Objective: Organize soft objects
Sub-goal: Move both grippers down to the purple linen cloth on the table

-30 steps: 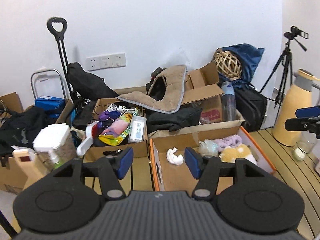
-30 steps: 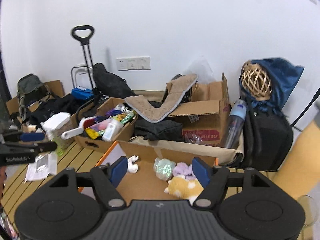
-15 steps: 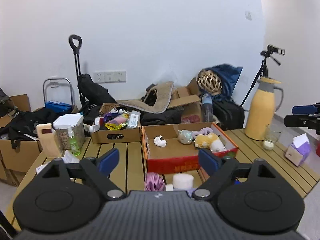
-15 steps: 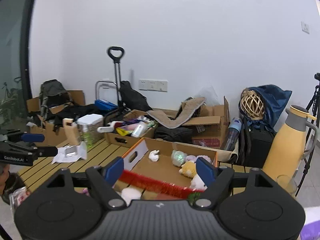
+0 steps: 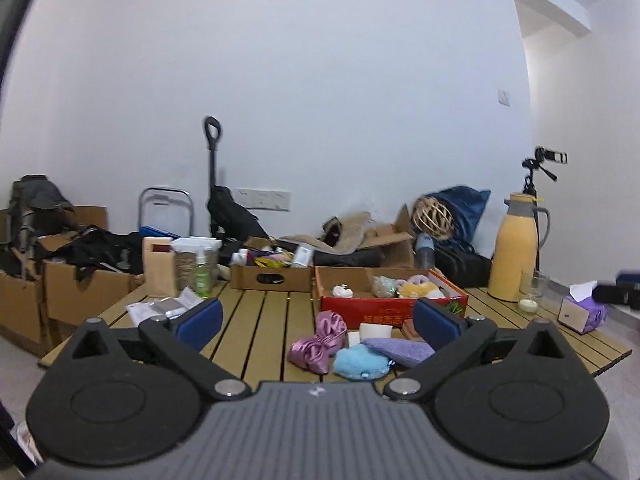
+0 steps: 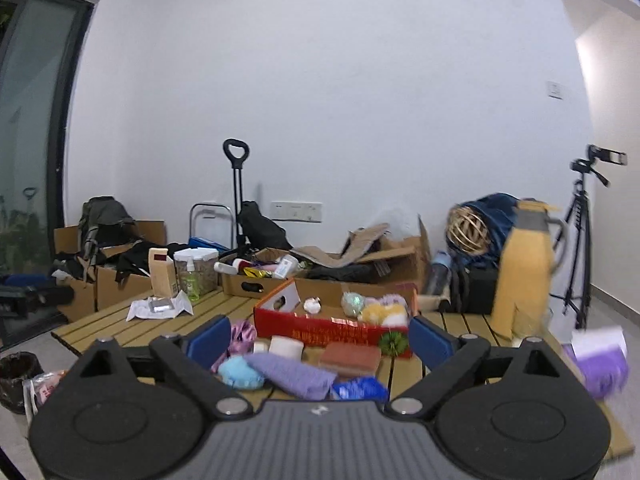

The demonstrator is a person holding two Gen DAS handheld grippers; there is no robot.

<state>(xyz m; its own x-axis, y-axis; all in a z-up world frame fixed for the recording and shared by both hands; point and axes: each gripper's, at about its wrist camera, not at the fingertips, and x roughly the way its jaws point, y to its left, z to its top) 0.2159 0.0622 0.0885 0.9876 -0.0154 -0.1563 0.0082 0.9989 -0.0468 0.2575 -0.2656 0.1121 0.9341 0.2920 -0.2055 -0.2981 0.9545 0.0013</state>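
Left claw (image 5: 316, 322) spread wide, empty, right claw (image 6: 318, 340) spread wide, empty, above soft toys (image 6: 288, 372)

A cluttered room corner with plain white walls.

A slatted wooden counter (image 5: 256, 316) stands before a white wall (image 5: 320, 100) bearing a row of sockets (image 5: 262, 199). Open cardboard boxes (image 5: 76, 288) sit on the pale floor (image 6: 612, 304) at left. A dark-framed glass door (image 6: 28, 120) shows at the far left, and a tripod with a camera (image 6: 580, 240) stands at right.
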